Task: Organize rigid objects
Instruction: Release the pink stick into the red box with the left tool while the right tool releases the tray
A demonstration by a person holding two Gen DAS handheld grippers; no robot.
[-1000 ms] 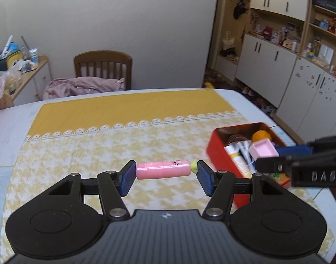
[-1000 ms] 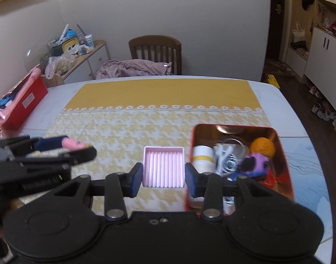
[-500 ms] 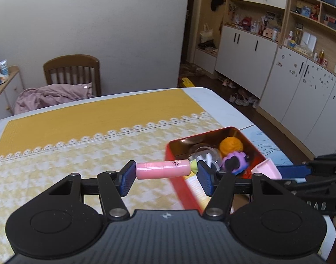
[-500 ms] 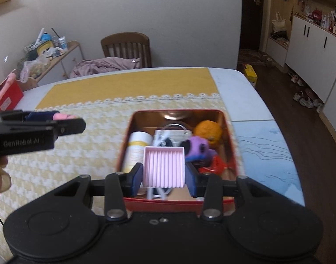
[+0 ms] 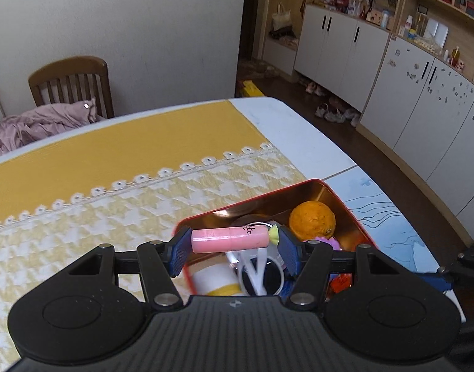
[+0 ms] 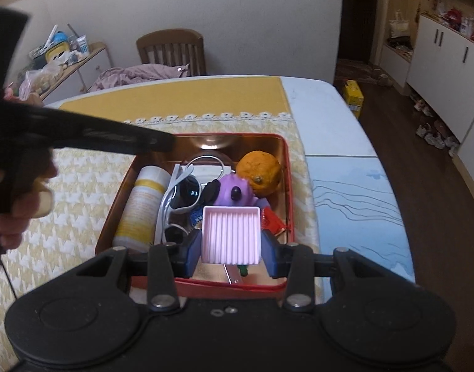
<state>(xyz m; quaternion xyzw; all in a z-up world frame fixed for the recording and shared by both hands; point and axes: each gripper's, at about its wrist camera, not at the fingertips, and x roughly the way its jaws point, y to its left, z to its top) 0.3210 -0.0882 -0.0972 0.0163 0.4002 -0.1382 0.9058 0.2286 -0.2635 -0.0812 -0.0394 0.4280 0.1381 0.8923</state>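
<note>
My left gripper (image 5: 233, 241) is shut endwise on a pink tube (image 5: 230, 240) with a yellow-green tip, held over the near left part of the red tin box (image 5: 357, 220). My right gripper (image 6: 231, 241) is shut on a pink ribbed tray (image 6: 231, 234), held above the near end of the same red tin box (image 6: 286, 167). Inside the box lie an orange (image 6: 259, 172), a purple toy (image 6: 233, 191), white sunglasses (image 6: 181, 200) and a white bottle with a yellow band (image 6: 140, 200). The left gripper's black body (image 6: 81, 130) reaches in from the left of the right wrist view.
The box sits on a yellow and white cloth (image 5: 112, 167) near the table's right edge (image 6: 361, 142). A wooden chair (image 6: 171, 49) with a pink cloth stands behind the table. White cabinets (image 5: 407, 99) line the right wall. A hand (image 6: 10, 217) grips the left tool.
Both grippers have travelled right and lower, from over the cloth to above the red box. Each keeps its grip on its pink object.
</note>
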